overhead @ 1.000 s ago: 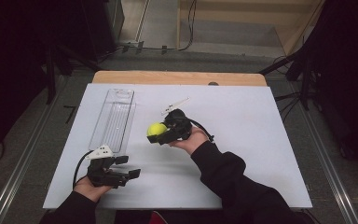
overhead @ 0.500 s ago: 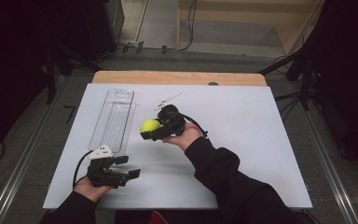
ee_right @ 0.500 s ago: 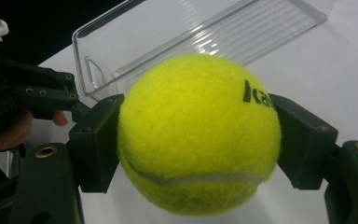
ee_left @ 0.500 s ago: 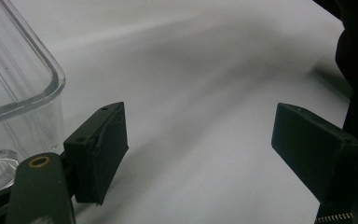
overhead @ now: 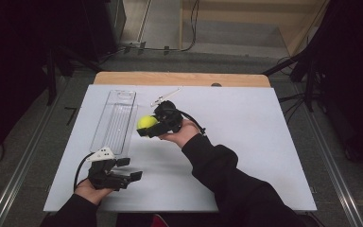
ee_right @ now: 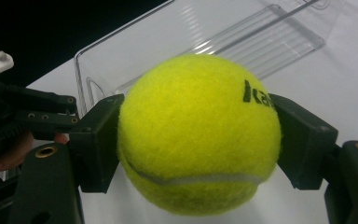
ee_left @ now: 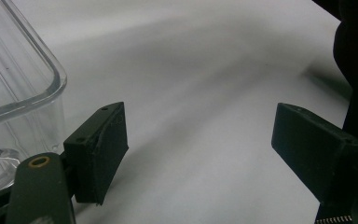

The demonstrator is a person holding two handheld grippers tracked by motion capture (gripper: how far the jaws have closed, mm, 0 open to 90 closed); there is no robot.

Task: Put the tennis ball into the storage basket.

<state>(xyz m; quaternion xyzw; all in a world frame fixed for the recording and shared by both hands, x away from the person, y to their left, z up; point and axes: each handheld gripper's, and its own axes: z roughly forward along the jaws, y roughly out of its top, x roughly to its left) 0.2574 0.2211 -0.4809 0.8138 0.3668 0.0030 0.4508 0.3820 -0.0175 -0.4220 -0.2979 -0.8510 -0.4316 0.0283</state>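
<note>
The right tool (overhead: 147,126) is clamped on a yellow tennis ball (overhead: 147,122), one jaw pressed on each side of it; the right gripper view shows the ball (ee_right: 198,133) squeezed between the two black jaws. The ball is held above the desk (overhead: 246,142), just beside the right long edge of a clear plastic tray (overhead: 116,120) that lies lengthwise on the left half of the white top. In the right gripper view the tray (ee_right: 223,42) lies open and bare right behind the ball.

The left tool (overhead: 132,178) rests low near the front left edge of the desk, its jaws spread wide with nothing between them. In the left gripper view the tray's rounded near corner (ee_left: 23,88) stands just beside one jaw, and bare white desk stretches ahead.

A small thin white item (overhead: 164,96) lies on the desk just beyond the right hand, near the far wooden edge (overhead: 179,78); what it is cannot be told. The desk's right half is open surface. The right sleeve (overhead: 227,175) crosses the front middle of the desk.
</note>
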